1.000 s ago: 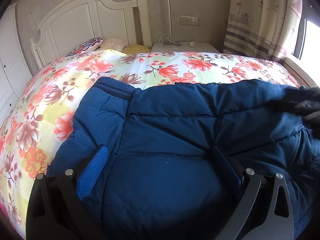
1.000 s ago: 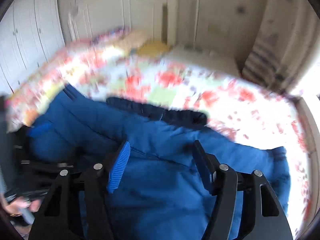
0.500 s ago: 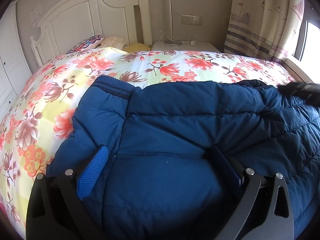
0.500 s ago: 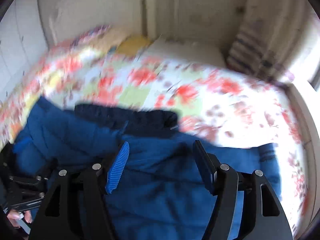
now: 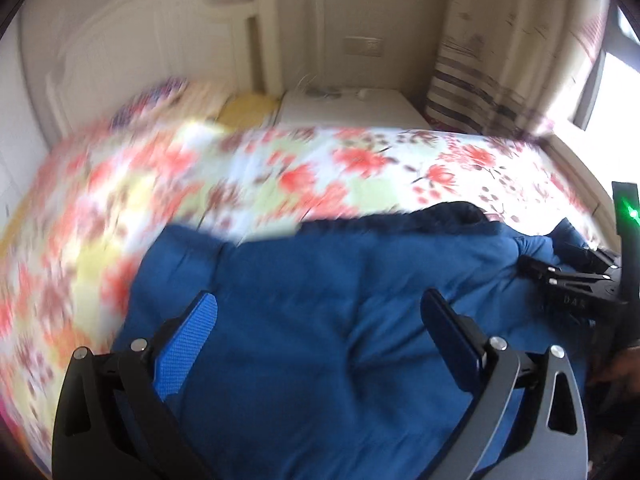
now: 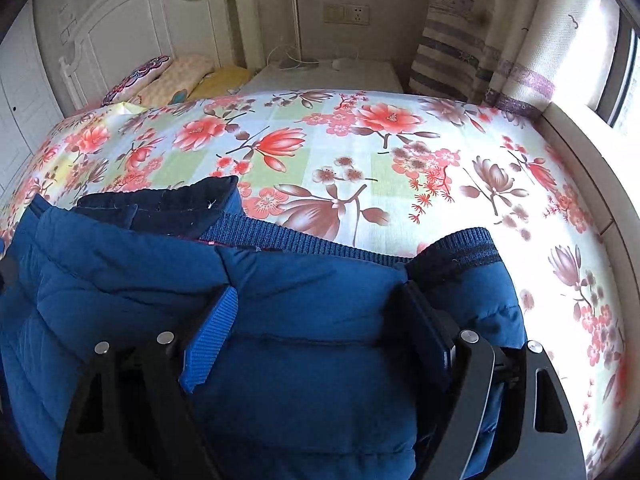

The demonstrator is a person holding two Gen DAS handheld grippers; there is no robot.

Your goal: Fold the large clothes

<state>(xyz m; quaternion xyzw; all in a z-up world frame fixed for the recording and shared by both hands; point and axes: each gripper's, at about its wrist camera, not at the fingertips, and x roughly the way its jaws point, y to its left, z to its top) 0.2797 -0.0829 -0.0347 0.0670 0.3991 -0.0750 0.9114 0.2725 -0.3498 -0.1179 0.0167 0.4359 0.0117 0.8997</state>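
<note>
Jaws, left: spread wide on the left gripper (image 5: 320, 312), nothing clamped, poised just above the quilted fabric.
Jaws, right: spread wide on the right gripper (image 6: 316, 312), fingers pressed down into the padding on either side of a puffed panel, fabric bulging between them but not pinched.
Bed (image 6: 400, 148): floral cover in red, pink and pale green, stretching ahead of both sets of jaws and off to either side; blurred by motion in the left wrist view.
Jacket (image 6: 304, 360): large blue quilted garment, spread on the near part of the bed, directly beneath and between both sets of jaws; dark inner lining (image 6: 160, 204) turned up ahead and left of the right jaws.
Headboard (image 6: 132, 24): white, panelled, far ahead and left of the right jaws.
Curtain (image 6: 480, 40): pale with purple stripes, far ahead and right of the right jaws, beside a bright window.
Nightstand (image 6: 328, 76): white, straight ahead beyond the bed, a cable lying on top.
Pillows (image 6: 176, 80): patterned, pink and yellow, bunched against the headboard.
Ribbed hem (image 6: 304, 240): knitted blue band just ahead of the right jaws, lying on the floral cover.
Ribbed cuff (image 6: 460, 248): darker-striped knit, just ahead and right of the right jaws.
Wall socket (image 6: 346, 14): above the nightstand.
Green light (image 5: 630, 212): glowing on the right gripper's housing, right of the left jaws.
</note>
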